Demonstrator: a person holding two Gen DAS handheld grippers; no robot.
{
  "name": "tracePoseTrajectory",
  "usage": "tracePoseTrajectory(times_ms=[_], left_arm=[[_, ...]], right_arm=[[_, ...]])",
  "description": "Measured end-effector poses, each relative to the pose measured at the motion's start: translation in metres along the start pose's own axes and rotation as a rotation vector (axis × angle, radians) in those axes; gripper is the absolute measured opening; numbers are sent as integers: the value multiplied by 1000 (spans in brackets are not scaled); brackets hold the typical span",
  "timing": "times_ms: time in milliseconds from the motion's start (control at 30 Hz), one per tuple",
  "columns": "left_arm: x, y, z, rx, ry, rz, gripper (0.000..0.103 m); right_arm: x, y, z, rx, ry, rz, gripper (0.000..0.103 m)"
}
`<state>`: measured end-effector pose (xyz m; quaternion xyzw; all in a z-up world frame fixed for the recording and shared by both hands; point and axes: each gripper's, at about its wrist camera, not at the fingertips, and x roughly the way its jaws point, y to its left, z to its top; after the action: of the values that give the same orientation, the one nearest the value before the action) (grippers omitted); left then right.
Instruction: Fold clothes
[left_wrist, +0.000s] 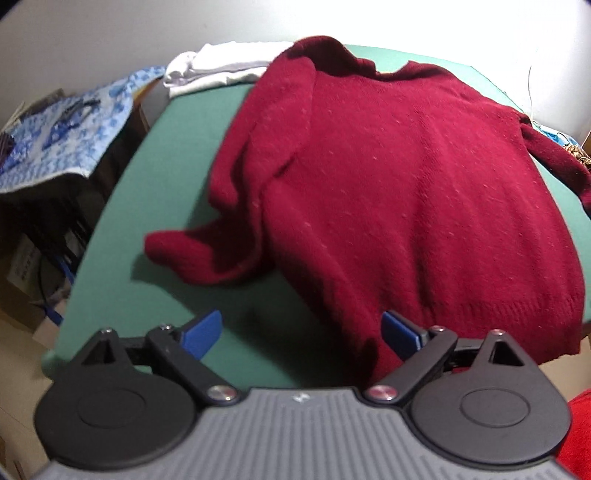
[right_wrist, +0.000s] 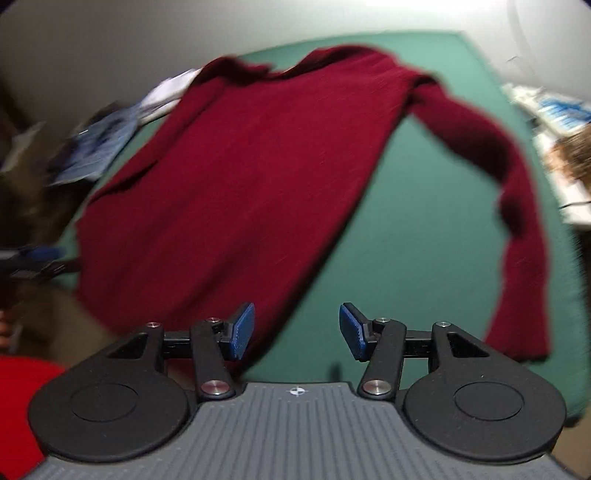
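Observation:
A dark red knitted sweater (left_wrist: 406, 184) lies spread on the green table (left_wrist: 155, 206), hem toward me. One sleeve (left_wrist: 192, 254) is bunched at its left side. In the right wrist view the sweater (right_wrist: 240, 166) looks blurred, and its other sleeve (right_wrist: 517, 240) trails down the right of the table (right_wrist: 417, 221). My left gripper (left_wrist: 303, 332) is open over the near left hem corner, with nothing gripped. My right gripper (right_wrist: 297, 330) is open just above the near right hem corner, its pads off the cloth. The left gripper (right_wrist: 33, 258) also shows at that view's left edge.
Folded white clothes (left_wrist: 221, 66) sit at the table's far left corner. A blue patterned cloth (left_wrist: 62, 136) covers furniture to the left, with boxes (left_wrist: 22, 266) on the floor below. Clutter (right_wrist: 557, 110) lies beyond the right edge. Bright red fabric (left_wrist: 580, 435) is near me.

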<state>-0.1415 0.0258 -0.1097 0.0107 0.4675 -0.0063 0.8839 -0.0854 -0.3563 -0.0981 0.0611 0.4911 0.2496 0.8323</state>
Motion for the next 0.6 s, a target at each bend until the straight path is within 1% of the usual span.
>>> tracePoseTrajectory(times_ms=[100, 167, 200, 233, 300, 333, 367, 400, 433, 467, 500, 533, 600], left_arm=[[5, -10, -5, 14, 0, 15, 95], [13, -11, -2, -6, 22, 3, 93], [16, -12, -1, -15, 31, -2, 92], [18, -15, 1, -19, 26, -6, 90], [20, -21, 4, -23, 16, -11, 82], [23, -26, 5, -11, 18, 8, 73], [28, -29, 7, -3, 32, 31, 64], [32, -33, 8, 3, 43, 49, 53], [31, -34, 9, -5, 34, 40, 42], [29, -35, 10, -8, 36, 40, 19], [27, -37, 12, 0, 41, 51, 10], [23, -39, 13, 7, 44, 57, 9], [7, -44, 17, 10, 22, 15, 9]], right_arm=[[12, 2, -8, 18, 55, 111, 56], [21, 7, -11, 20, 56, 131, 57], [25, 9, -12, 21, 56, 137, 58], [27, 12, -11, 13, 36, 138, 60], [33, 21, -11, 3, -1, 136, 63], [34, 24, -11, 2, -18, 128, 62], [35, 26, -12, 2, -34, 116, 57], [35, 29, -14, 3, -50, 105, 32], [35, 27, -13, 26, -54, 98, 12], [33, 24, -13, 60, -53, 94, 4], [31, 20, -12, 94, -52, 89, 4], [30, 17, -11, 128, -51, 85, 4], [16, 8, -9, 181, -78, 112, 4]])
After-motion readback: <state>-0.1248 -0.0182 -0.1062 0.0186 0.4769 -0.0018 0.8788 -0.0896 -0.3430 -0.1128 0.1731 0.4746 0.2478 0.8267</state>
